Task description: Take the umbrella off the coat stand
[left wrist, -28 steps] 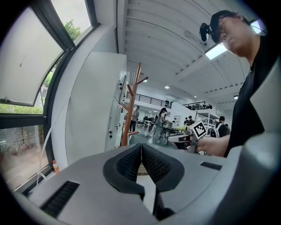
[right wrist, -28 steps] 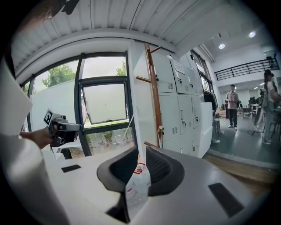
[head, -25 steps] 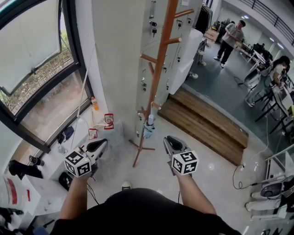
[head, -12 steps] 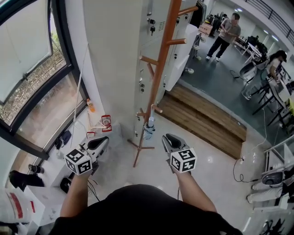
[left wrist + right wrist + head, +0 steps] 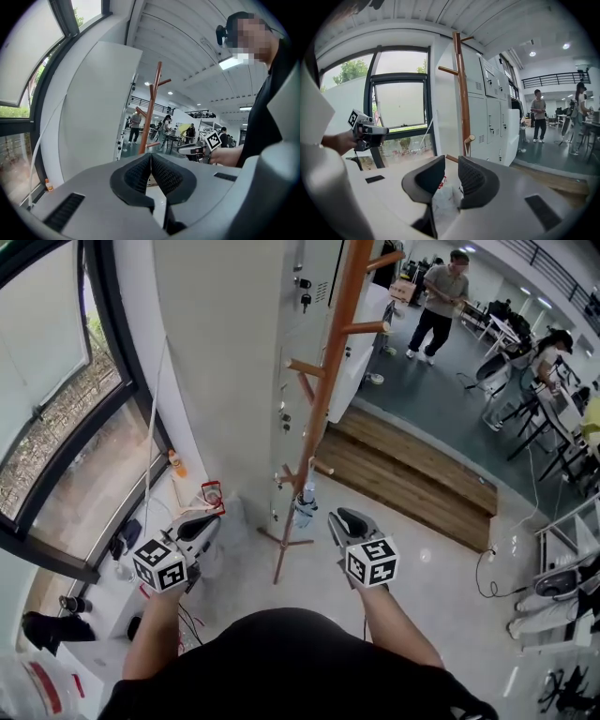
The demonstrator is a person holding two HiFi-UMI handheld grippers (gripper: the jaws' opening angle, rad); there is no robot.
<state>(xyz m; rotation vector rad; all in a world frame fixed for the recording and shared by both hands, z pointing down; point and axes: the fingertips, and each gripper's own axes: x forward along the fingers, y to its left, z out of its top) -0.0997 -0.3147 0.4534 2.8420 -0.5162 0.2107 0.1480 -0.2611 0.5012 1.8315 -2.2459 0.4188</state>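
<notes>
A tall brown wooden coat stand [image 5: 323, 381] rises in front of the white lockers. The small pale folded umbrella [image 5: 304, 505] hangs by a strap from a low peg [image 5: 469, 138], near the stand's feet. My right gripper [image 5: 345, 519] is just right of the umbrella and short of it; its jaws are opening, with nothing pressed between them. In the right gripper view [image 5: 451, 165] the stand [image 5: 461, 93] is straight ahead and the jaws hide most of the umbrella. My left gripper [image 5: 202, 526] is shut and empty, well left of the stand [image 5: 149, 117].
White lockers [image 5: 314, 296] and a pillar stand behind the coat stand. A large window [image 5: 56, 427] runs along the left. Red objects [image 5: 212, 493] and cables lie on the floor at the left. A wooden step [image 5: 412, 479] is at the right, with people [image 5: 441, 296] beyond it.
Both grippers and my viewpoint have moved forward, closer to the coat stand. The right gripper now sits nearer the hanging umbrella.
</notes>
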